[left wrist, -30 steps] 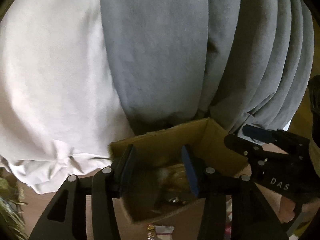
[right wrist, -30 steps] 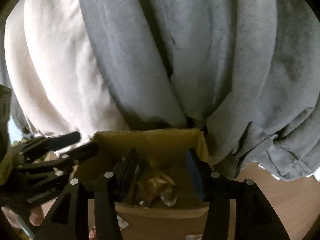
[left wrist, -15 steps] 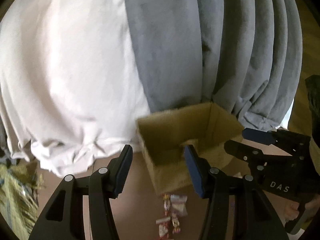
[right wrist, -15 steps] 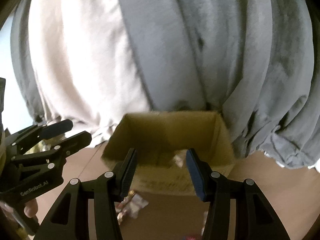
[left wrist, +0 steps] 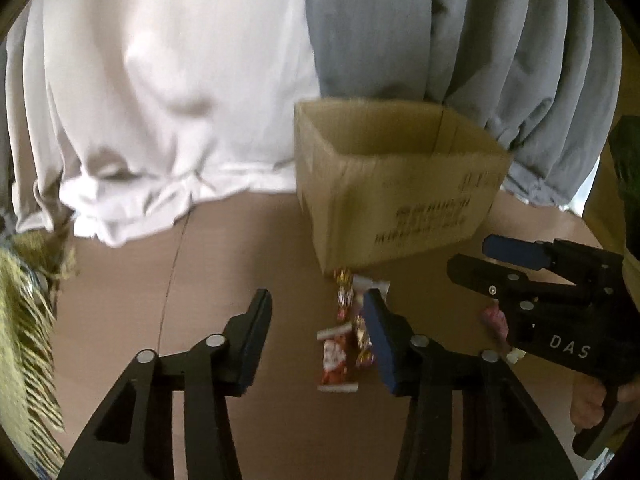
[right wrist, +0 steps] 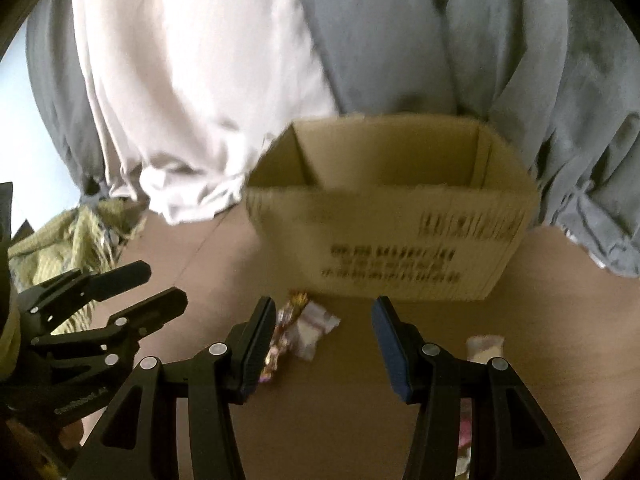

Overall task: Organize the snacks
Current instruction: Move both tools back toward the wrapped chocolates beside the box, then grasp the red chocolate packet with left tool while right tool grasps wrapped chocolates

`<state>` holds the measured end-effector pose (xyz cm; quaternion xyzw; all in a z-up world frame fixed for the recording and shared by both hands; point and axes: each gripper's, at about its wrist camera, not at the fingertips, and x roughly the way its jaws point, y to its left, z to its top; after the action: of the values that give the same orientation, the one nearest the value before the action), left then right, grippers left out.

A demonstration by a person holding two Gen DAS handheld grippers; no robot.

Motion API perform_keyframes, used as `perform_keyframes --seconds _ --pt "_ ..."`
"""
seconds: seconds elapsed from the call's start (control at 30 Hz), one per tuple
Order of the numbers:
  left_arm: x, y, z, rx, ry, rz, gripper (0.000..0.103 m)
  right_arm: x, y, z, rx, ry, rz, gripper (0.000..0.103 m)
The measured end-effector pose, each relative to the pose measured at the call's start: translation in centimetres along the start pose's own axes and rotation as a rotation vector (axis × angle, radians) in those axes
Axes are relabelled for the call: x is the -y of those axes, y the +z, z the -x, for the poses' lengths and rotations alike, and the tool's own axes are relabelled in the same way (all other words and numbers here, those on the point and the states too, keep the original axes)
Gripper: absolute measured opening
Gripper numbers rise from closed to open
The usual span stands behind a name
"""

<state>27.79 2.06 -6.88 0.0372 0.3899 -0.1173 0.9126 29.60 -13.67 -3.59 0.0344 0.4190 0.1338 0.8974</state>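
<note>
Both sets of tongs hang apart and empty over the brown table [left wrist: 224,240], with the red-wrapped snacks [left wrist: 338,364] lying just inside the left tongs [left wrist: 318,334], by their right finger, long axis running away toward the box. The right tongs [right wrist: 322,344] have a clear-wrapped candy [right wrist: 308,326] between their fingers, nearer the left one. Beyond both stands the open cardboard box [right wrist: 400,248]; the left tongs look nearer the red packets.

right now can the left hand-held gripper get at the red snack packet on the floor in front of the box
Probably yes. The left hand-held gripper is open and empty, and the red snack packet lies on bare floor between its fingers, in front of the cardboard box, with nothing covering it.
</note>
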Motion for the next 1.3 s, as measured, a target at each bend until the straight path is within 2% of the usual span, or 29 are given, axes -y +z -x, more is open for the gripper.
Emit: perform_keyframes --seconds 0.33,0.67,0.77,0.83,0.97,1.23,1.3 --pt "-0.1 -2.9 -4.1 -0.13 -0.094 0.053 0.034 -0.5 -2.9 -3.2 -0.111 0.034 -0.013 0.051" --pt "0.0 -3.7 -7.8 -0.209 -0.117 0.085 0.03 -0.6 -4.0 -5.2 -0.176 0.032 -0.022 0.051" --pt "0.0 -3.9 -8.3 -0.215 -0.122 0.093 0.028 -0.8 -4.1 -5.5 -0.188 0.034 -0.017 0.05" --pt "-0.1 -3.9 -8.7 -0.225 -0.131 0.106 0.024 -0.9 -4.1 -5.7 -0.194 0.038 -0.015 0.05" --pt "-0.4 -4.0 -8.7 -0.215 -0.138 0.115 0.022 -1.3 -4.1 -6.2 -0.205 0.048 -0.013 0.045" --pt "-2.0 -4.1 -6.6 -0.165 -0.094 0.145 0.022 -2.1 -3.8 -7.5 -0.222 0.077 -0.018 0.044" --pt "-2.4 -4.1 -6.2 -0.152 -0.077 0.144 0.022 -2.6 -3.8 -8.0 -0.23 0.088 -0.012 0.041"
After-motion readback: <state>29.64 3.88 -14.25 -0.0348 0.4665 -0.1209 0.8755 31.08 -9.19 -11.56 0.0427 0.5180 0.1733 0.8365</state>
